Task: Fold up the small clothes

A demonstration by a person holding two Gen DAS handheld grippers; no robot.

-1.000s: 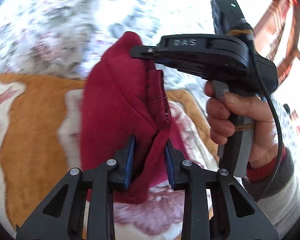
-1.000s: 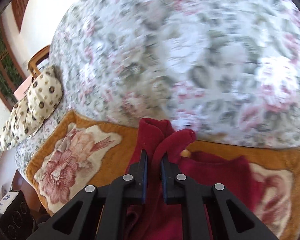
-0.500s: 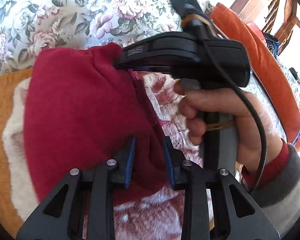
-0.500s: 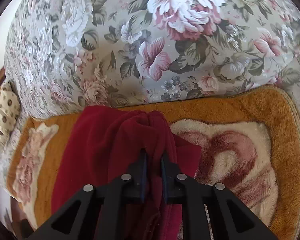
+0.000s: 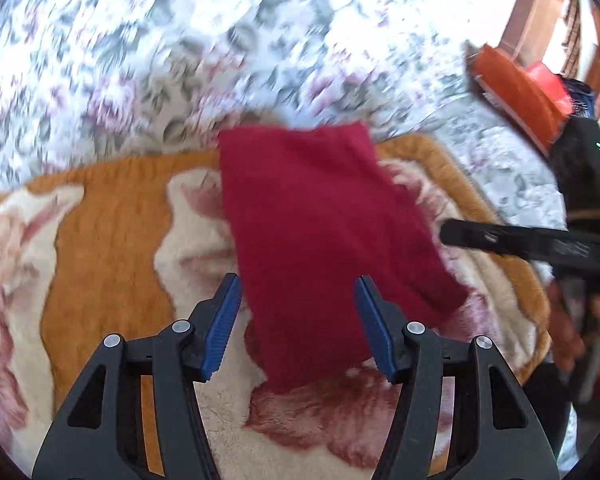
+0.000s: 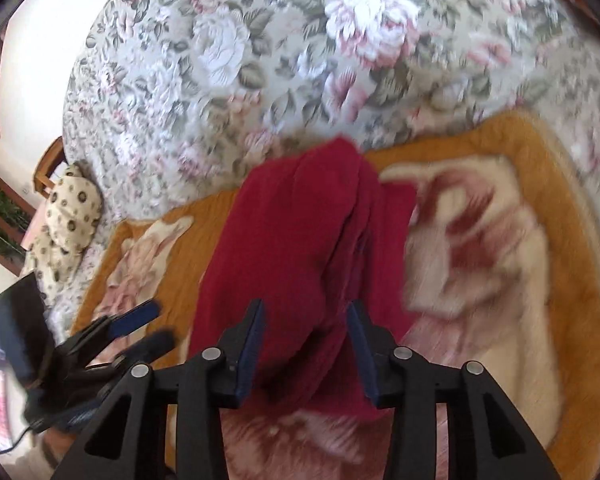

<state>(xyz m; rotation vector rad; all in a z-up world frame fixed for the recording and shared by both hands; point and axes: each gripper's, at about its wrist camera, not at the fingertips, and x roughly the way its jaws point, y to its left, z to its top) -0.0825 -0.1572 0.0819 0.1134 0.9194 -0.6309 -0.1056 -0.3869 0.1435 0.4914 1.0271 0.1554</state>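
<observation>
Red garment, a small fleecy piece folded to a rough rectangle, lies on the orange-and-cream floral blanket, w/ the floral cushion just behind it. Our left gripper & right gripper have both just been opening: jaws now wide, blue pads clear of the cloth, nothing held. We judge we let go so the fold settles flat; neatening looks next.

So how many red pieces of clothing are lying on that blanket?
1: a folded red garment lies on the orange flowered blanket, just ahead of both open grippers. Another could be hidden under it or outside these views.
</observation>
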